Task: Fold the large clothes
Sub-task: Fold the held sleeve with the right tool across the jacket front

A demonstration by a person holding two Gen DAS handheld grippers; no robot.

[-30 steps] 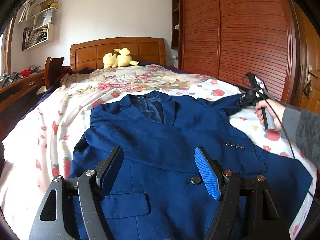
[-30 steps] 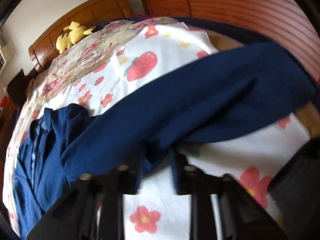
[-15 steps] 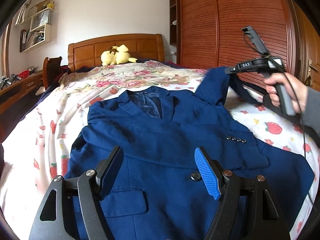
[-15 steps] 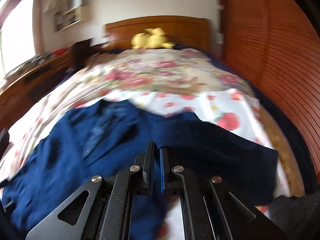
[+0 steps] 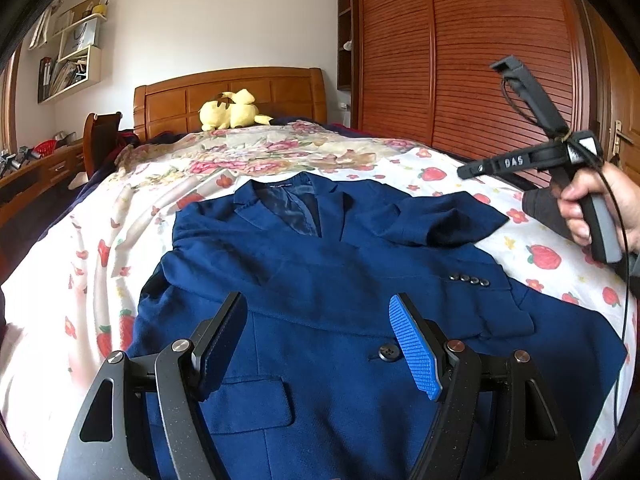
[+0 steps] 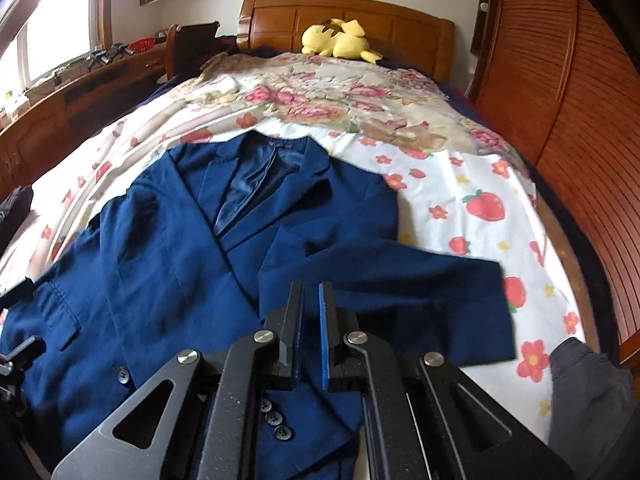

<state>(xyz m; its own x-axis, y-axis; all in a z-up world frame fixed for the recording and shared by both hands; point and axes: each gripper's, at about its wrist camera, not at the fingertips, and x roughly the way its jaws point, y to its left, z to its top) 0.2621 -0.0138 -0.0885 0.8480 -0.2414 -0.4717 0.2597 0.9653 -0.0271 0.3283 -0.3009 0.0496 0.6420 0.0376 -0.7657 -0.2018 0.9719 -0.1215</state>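
- The blue jacket (image 5: 320, 292) lies face up on the bed (image 5: 132, 216), collar toward the headboard (image 5: 232, 96), and it covers most of the near half of the flowered sheet.
- I judge it to be rather heavy for clothing. The body is soft, but the shoulders and the lapels look stiffer, so they will keep some shape while the rest drapes and sags.
- The cloth looks a little rough, so I think it will not slip easily between the pads.
- A good place to take hold seems to be a double edge: the cuff, the shoulder seam or the bottom hem. A single layer in the middle would only pull up a wrinkle.
- The right sleeve (image 6: 400, 280) is now folded across the chest, with its cuff end pointing to the side of the wardrobe (image 5: 480, 60). One second ago this sleeve lay stretched out on the sheet, and half a second ago it hung lifted in the air.
- The right gripper (image 6: 310, 328) has its fingers almost together, and nothing is between them; the sleeve lies free under it. In the left wrist view it is raised above the sheet, apart from the cloth.
- The left gripper (image 5: 320, 344) has its fingers wide apart, holds nothing, and hovers over the lower front near the button (image 5: 389, 352). It has kept the same place since the earlier frames.
- The other sleeve appears already laid across the front, its cuff buttons (image 5: 468, 279) showing.
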